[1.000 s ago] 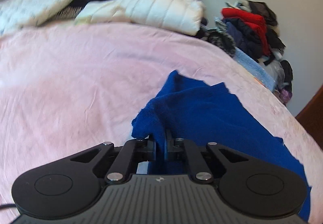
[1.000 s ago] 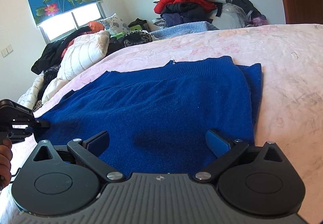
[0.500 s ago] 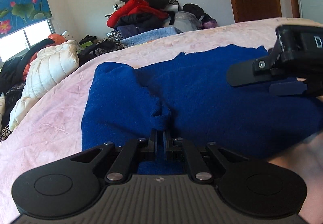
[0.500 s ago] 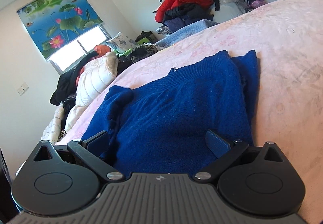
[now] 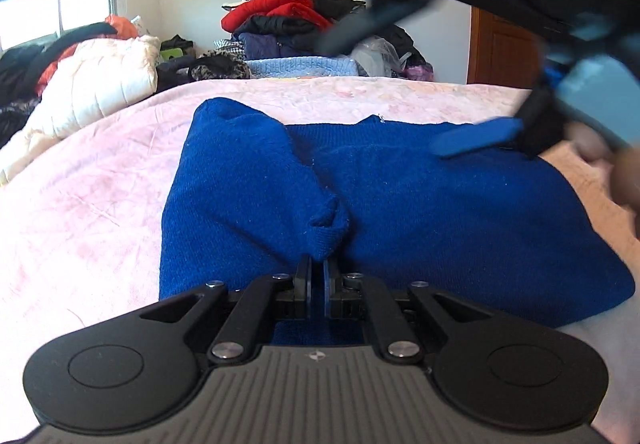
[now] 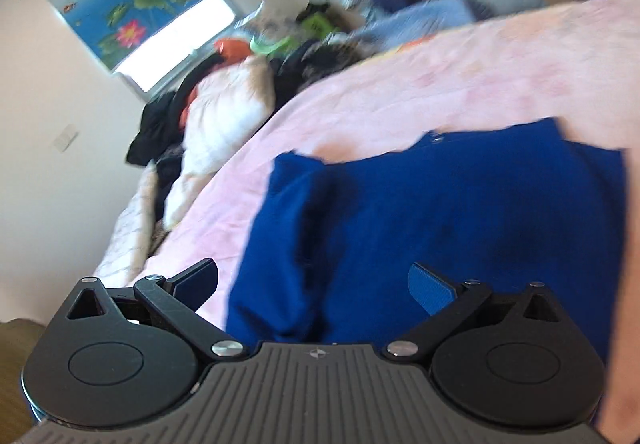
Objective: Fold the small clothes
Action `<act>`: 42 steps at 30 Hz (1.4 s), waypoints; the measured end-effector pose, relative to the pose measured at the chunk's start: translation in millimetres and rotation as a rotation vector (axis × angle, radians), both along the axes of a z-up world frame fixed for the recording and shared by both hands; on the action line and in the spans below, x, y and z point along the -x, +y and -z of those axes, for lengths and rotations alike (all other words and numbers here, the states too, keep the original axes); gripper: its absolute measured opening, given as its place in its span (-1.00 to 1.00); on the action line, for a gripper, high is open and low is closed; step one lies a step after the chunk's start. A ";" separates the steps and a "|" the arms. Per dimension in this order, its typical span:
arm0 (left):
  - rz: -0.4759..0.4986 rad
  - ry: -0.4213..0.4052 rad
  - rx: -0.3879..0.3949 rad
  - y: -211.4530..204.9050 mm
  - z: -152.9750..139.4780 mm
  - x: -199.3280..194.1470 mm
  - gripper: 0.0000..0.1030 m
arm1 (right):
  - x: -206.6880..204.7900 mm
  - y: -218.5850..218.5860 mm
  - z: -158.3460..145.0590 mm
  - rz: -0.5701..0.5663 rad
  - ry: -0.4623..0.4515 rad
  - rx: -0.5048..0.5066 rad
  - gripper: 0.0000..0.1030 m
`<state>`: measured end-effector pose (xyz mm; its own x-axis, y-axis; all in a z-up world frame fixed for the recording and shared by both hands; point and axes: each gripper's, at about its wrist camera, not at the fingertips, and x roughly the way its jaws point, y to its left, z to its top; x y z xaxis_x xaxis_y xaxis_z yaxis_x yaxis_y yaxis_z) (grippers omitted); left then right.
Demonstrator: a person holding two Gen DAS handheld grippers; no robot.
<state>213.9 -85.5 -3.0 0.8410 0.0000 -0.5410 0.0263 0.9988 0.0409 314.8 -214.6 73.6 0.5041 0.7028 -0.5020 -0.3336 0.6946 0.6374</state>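
A blue knit sweater point(image 5: 440, 204) lies on the pink bedsheet point(image 5: 80, 204); its left part is folded over the body. My left gripper point(image 5: 316, 280) is shut on a bunched corner of the sweater point(image 5: 328, 228) and holds it over the garment's middle. My right gripper point(image 6: 314, 286) is open and empty, hovering tilted above the sweater point(image 6: 460, 224). It shows blurred in the left wrist view point(image 5: 476, 136) at the upper right, above the sweater's right side.
A white padded jacket point(image 5: 100, 92) and dark clothes lie at the bed's far left. A pile of red and dark clothes point(image 5: 288, 20) stands against the far wall. A wooden door point(image 5: 500, 52) is at the right. A window with a lotus blind point(image 6: 140, 12) is at the left.
My left gripper has carried the sweater's left part over onto the body. My right gripper has lifted and tilted away from the sweater, staying open.
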 end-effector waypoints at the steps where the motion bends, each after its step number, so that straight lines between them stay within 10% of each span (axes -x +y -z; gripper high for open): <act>1: 0.000 0.000 0.007 1.1 0.0 0.3 -0.90 | -16.6 10.8 0.0 -0.034 0.057 -0.020 0.98; 14: 0.007 0.008 0.113 18.6 -0.7 -2.1 -0.89 | -117.2 100.7 34.3 -0.205 0.338 -0.074 0.76; 17: 0.006 0.009 0.124 22.6 -1.0 -2.4 -0.89 | -119.2 108.3 34.8 -0.231 0.302 0.013 -0.61; 24: 0.012 -0.001 0.082 15.6 -6.4 5.1 -0.89 | -109.1 95.6 20.8 -0.235 0.205 0.030 -0.62; 34: 0.150 0.037 0.236 -14.3 -43.2 12.1 -0.94 | -86.2 -6.8 -33.2 -0.150 0.068 0.051 -0.63; 40: 0.195 0.173 0.699 -7.8 -35.1 9.2 -0.86 | -72.7 -96.7 21.2 0.058 0.197 0.035 -0.32; 42: 0.166 0.232 0.819 -3.9 -29.8 2.4 -0.41 | -62.8 -111.3 32.2 0.112 0.213 0.021 -0.10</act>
